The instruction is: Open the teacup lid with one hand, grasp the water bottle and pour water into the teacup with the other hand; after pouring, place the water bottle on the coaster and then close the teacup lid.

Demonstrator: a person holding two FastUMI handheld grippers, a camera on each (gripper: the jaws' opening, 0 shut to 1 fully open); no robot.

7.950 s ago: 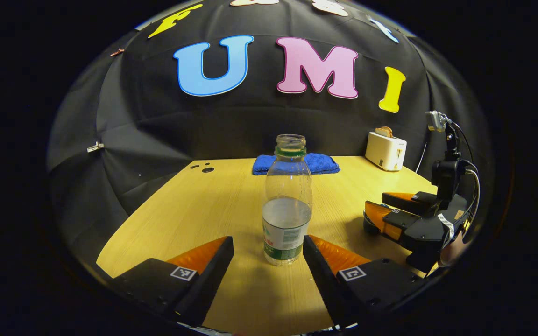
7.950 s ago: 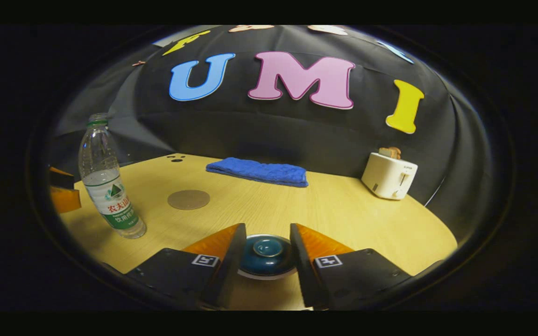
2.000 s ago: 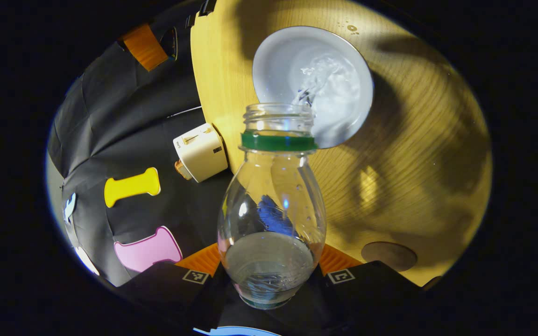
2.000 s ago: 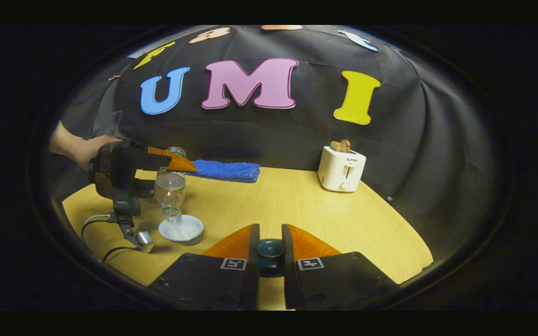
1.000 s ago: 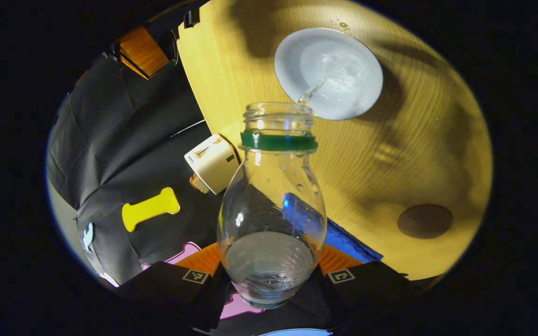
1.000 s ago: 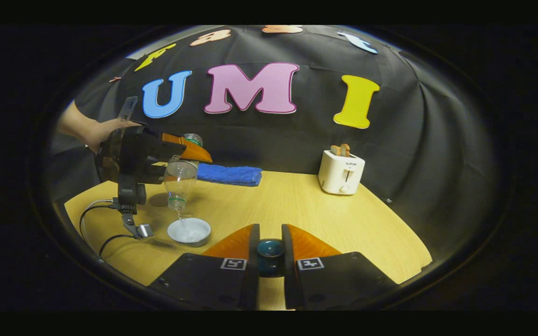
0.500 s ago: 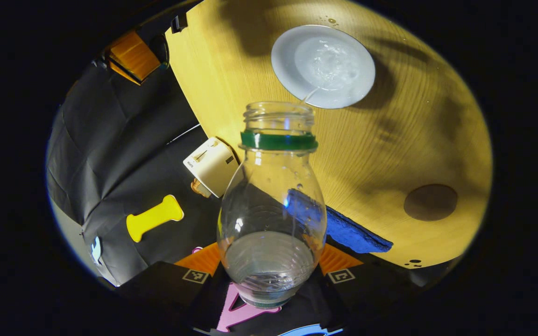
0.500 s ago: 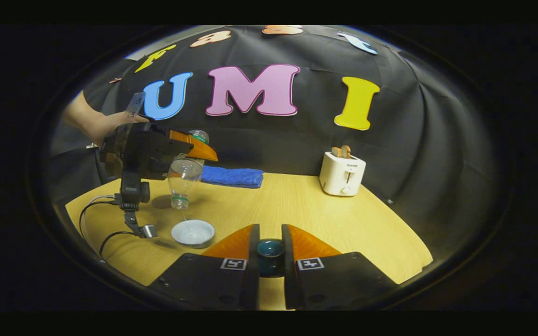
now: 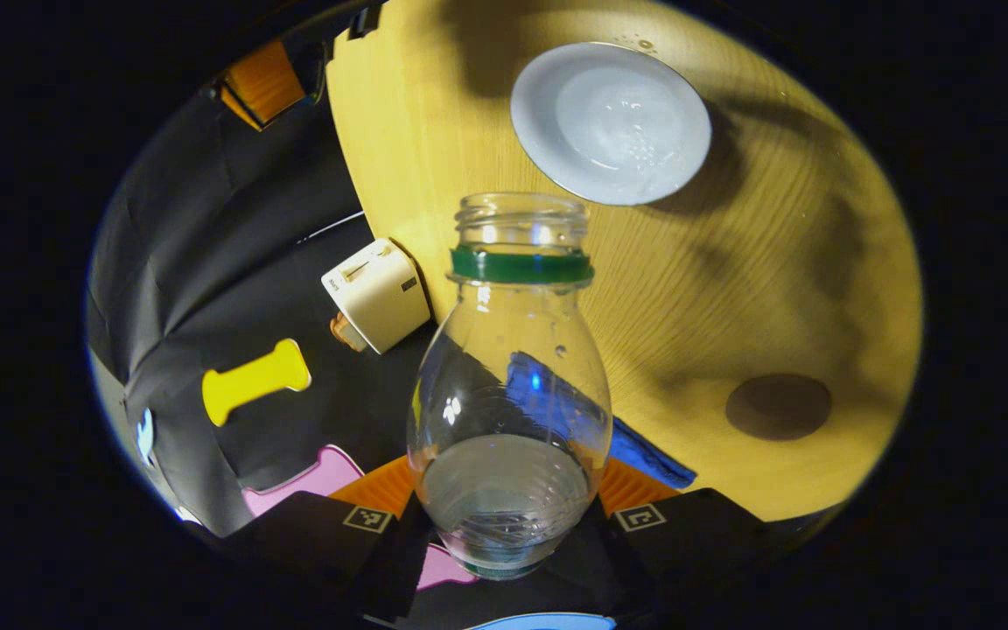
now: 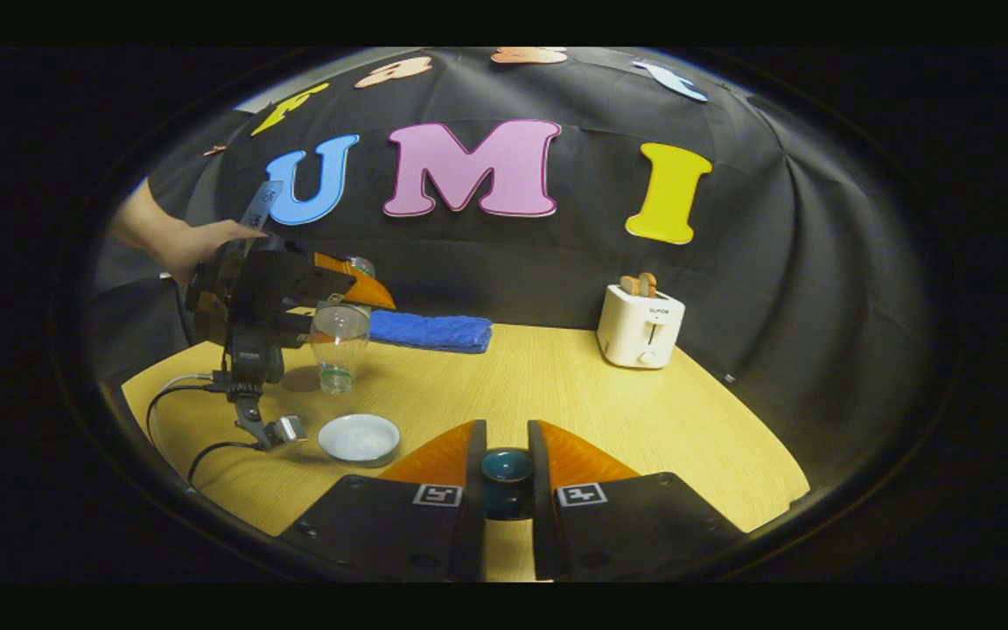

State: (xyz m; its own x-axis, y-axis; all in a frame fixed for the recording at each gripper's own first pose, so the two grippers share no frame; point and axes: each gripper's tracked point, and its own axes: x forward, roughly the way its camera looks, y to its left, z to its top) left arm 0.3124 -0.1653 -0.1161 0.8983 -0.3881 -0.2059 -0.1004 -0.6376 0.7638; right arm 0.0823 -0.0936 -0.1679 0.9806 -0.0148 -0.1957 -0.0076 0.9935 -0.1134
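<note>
Both jaws are clamped: left gripper [image 9: 504, 516] on the tilted water bottle [image 9: 511, 385] above the teacup [image 9: 611, 122], coaster [image 9: 778, 407] beyond; right gripper [image 10: 506, 490] on the teacup lid [image 10: 506, 468].

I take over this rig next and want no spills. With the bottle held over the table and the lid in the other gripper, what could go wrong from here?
1. The water bottle is uncapped, tipped mouth-down in the left gripper with water inside; swinging to the coaster before righting it could spill on the table.
2. The teacup is shallow and holds water; lowering the lid, held in the right gripper, off-centre may slop it.
</note>
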